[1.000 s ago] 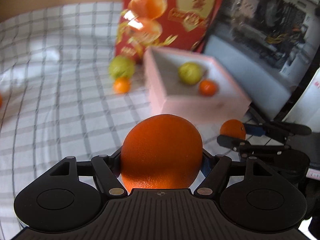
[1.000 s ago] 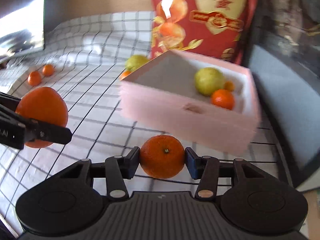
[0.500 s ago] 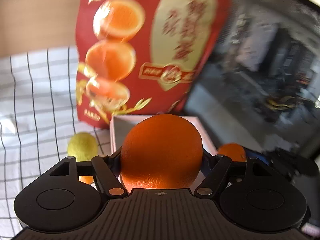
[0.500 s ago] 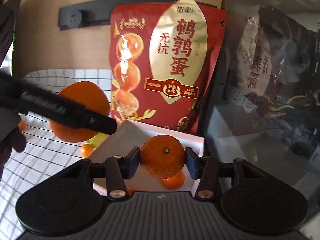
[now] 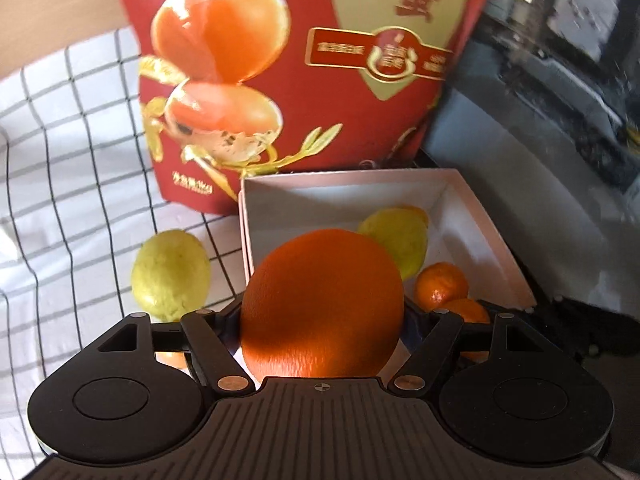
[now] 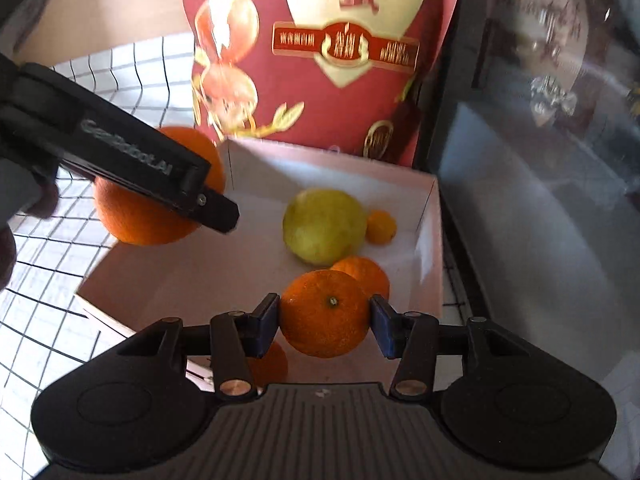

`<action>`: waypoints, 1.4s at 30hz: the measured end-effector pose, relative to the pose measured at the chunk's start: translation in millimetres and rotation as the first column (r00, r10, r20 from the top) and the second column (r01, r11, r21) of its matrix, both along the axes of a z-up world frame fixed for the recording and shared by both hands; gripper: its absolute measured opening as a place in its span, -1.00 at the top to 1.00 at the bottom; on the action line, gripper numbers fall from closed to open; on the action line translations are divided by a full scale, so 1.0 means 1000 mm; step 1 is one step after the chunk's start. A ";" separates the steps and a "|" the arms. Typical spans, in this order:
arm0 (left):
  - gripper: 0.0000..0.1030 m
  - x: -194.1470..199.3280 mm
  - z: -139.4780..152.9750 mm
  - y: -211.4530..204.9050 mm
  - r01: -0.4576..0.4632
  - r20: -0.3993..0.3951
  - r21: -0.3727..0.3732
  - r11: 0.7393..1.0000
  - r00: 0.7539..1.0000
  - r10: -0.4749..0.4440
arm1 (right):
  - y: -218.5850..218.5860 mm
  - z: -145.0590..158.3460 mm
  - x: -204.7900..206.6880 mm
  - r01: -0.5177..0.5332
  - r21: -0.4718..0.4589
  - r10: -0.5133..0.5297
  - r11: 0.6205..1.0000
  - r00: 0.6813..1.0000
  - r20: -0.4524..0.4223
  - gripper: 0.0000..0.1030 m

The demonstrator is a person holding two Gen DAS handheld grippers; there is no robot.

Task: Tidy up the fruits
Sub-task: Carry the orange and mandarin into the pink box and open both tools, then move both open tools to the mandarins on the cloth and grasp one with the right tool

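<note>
Both grippers hang over the pink box (image 6: 430,216) for release: left gripper (image 5: 322,316), jaws wide, clamps the large orange (image 5: 322,304) at its 9 o'clock rim; right gripper (image 6: 325,314), jaws narrow, pinches the mandarin (image 6: 325,314) near 6 o'clock.

My left claw (image 5: 322,316) is matt black plastic with small bright metal pins; the large orange (image 5: 322,308) in it has dimpled, faintly glossy peel; my right claw (image 6: 325,316), the same matt plastic with blue pads, bears a mandarin (image 6: 325,312) with shinier, finely pored skin; the box (image 6: 430,216) looks like smooth matt pink card, white inside; the red bag (image 5: 320,60) is glossy foil-like plastic; the checked cloth (image 5: 68,152) is soft, creased fabric; the lemon (image 5: 170,274) looks dull and pebbled.
</note>
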State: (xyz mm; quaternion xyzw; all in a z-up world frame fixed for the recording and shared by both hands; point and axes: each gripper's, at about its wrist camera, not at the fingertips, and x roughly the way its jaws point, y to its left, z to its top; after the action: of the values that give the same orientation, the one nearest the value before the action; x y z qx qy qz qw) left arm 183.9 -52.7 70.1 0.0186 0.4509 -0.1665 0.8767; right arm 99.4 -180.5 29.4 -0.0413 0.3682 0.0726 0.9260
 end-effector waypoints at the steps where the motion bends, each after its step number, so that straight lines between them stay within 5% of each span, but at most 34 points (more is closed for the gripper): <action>1: -0.55 0.000 0.000 -0.001 0.011 0.004 0.009 1.000 1.000 -0.011 | -0.001 -0.001 0.002 0.000 0.022 0.000 1.000 1.000 -0.013 0.06; 9: -0.49 -0.008 0.009 0.006 0.020 0.043 -0.026 0.999 0.999 -0.019 | 0.007 0.004 -0.006 -0.009 0.016 0.009 1.000 1.000 0.021 -0.23; 16: -0.34 -0.029 0.017 0.011 0.042 0.093 -0.066 0.997 0.995 -0.036 | 0.014 0.010 -0.031 -0.017 -0.027 0.019 1.000 0.996 0.085 -0.28; 26: -0.27 -0.106 0.025 0.103 -0.168 0.175 -0.301 0.939 0.958 0.228 | 0.015 0.020 -0.061 0.000 -0.050 0.009 0.999 0.986 0.166 -0.29; 31: -0.27 -0.133 0.013 0.159 -0.376 0.123 -0.252 0.892 0.901 0.415 | 0.028 0.026 -0.069 -0.051 -0.046 0.059 0.998 0.982 0.181 -0.33; 37: -0.26 -0.165 -0.005 0.223 -0.603 0.058 -0.196 0.774 0.780 0.623 | 0.056 0.034 -0.065 -0.144 -0.038 0.149 0.989 0.971 0.188 -0.33; 42: -0.26 -0.185 -0.003 0.260 -0.706 0.130 -0.134 0.695 0.683 0.719 | 0.091 0.041 -0.053 -0.220 -0.021 0.220 0.975 0.957 0.188 -0.33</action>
State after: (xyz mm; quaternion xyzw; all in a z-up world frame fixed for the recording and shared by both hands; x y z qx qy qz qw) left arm -1.3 207.6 67.5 -0.1758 0.3385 0.1733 0.9080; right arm 46.2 -89.4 70.3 -0.0887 0.2716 0.1708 0.9430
